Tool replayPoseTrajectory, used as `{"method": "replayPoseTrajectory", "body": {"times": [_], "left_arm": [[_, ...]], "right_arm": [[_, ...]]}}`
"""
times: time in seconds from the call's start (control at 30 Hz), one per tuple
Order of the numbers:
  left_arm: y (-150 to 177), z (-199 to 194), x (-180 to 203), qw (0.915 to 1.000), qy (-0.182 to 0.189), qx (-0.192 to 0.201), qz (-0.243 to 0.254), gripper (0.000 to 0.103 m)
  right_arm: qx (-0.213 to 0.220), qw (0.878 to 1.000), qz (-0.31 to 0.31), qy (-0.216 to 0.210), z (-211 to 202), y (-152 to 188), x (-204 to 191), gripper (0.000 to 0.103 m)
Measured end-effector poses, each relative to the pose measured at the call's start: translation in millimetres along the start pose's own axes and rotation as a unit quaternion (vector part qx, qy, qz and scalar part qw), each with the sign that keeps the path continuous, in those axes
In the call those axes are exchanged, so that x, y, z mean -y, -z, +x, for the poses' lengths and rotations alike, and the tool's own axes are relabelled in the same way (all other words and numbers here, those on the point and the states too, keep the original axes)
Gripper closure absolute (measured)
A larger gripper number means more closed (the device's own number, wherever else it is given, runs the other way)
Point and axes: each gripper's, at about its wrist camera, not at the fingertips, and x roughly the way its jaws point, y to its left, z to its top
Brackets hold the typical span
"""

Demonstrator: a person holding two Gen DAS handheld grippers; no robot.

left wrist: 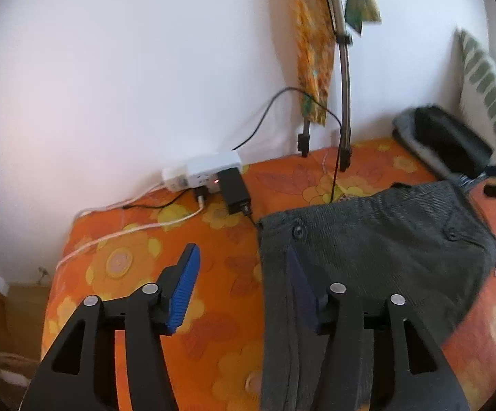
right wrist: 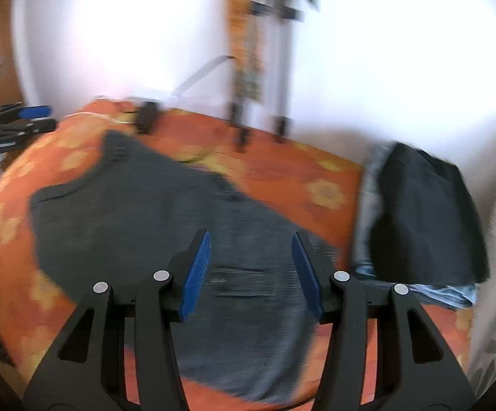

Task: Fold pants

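Dark grey corduroy pants (left wrist: pixel 368 257) lie flat on the orange flowered bedspread (left wrist: pixel 138 260), waistband with its button toward the wall. My left gripper (left wrist: pixel 244 267) is open and empty above the pants' left edge; its right finger is over the fabric, its left over the bedspread. In the blurred right wrist view the same pants (right wrist: pixel 138 212) spread across the bed. My right gripper (right wrist: pixel 251 257) is open and empty above them. The left gripper (right wrist: pixel 18 120) shows at the far left there.
A white power strip (left wrist: pixel 203 174) with a black adapter (left wrist: pixel 234 191) and cables lies by the wall. A stand's legs (left wrist: pixel 344 137) rest on the bed. Folded dark clothes (right wrist: pixel 422 212) are piled at the right, next to a green-patterned pillow (left wrist: pixel 487 92).
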Motion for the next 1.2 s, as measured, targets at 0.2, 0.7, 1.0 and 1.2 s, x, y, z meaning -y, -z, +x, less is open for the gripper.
{"method": "replayPoseTrajectory", "body": {"times": [0.2,0.7,1.0,1.2], "left_arm": [[43,-35,-34,0.9982,0.040,-0.005,-0.044,0.043],[113,-24,-30,0.9890,0.121,-0.060,-0.060,0.043],[120,-5,-25,0.9875,0.119,-0.085,-0.057,0.048],[116,-3,-23,0.9891,0.108,-0.084,-0.053,0.049]], "right_arm": [[0.006,0.996,-0.040,-0.078,-15,-4,-76,0.046],[-0.070,0.985,-0.100,-0.122,29,67,-211,0.046],[-0.073,0.986,-0.132,-0.076,48,75,-232,0.046],[-0.088,0.982,-0.162,-0.037,62,67,-235,0.077]]}}
